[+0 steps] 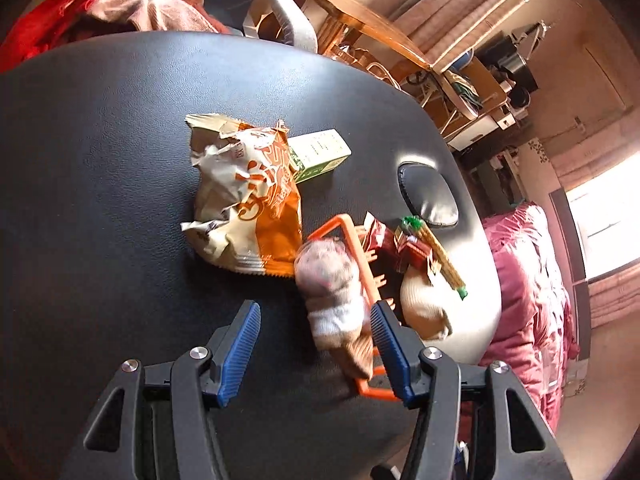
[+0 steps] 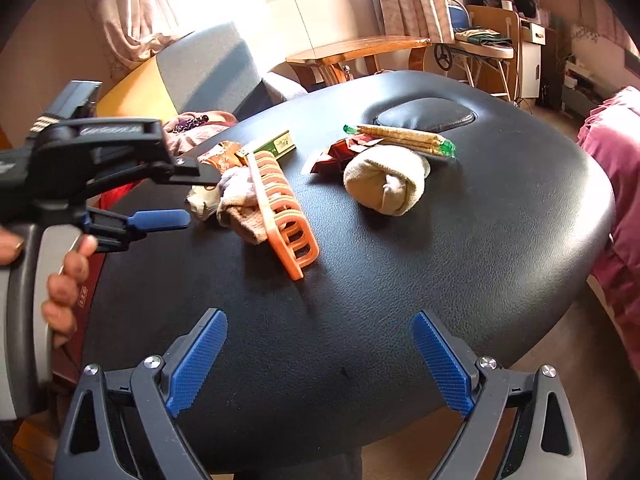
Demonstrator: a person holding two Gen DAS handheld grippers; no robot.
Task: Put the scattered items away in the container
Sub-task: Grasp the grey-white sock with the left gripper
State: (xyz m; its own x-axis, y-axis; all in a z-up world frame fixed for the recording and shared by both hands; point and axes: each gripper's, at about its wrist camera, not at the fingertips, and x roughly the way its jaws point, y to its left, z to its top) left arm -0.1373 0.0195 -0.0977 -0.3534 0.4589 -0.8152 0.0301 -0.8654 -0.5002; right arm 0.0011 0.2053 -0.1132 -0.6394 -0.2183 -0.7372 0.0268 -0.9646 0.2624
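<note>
- One orange basket (image 2: 286, 208) lies tipped on the black table (image 2: 500, 240).
- Two rolled socks: one (image 1: 334, 292) in the basket, one (image 2: 386, 182) beside.
- Left gripper (image 1: 314, 350) wide open, holding nothing.
- Right gripper (image 2: 320, 360) wide open too.

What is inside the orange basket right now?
A rolled brownish sock lies in the orange basket, which is tipped on its side on the black table. Whatever is beneath the sock is hidden.
</note>
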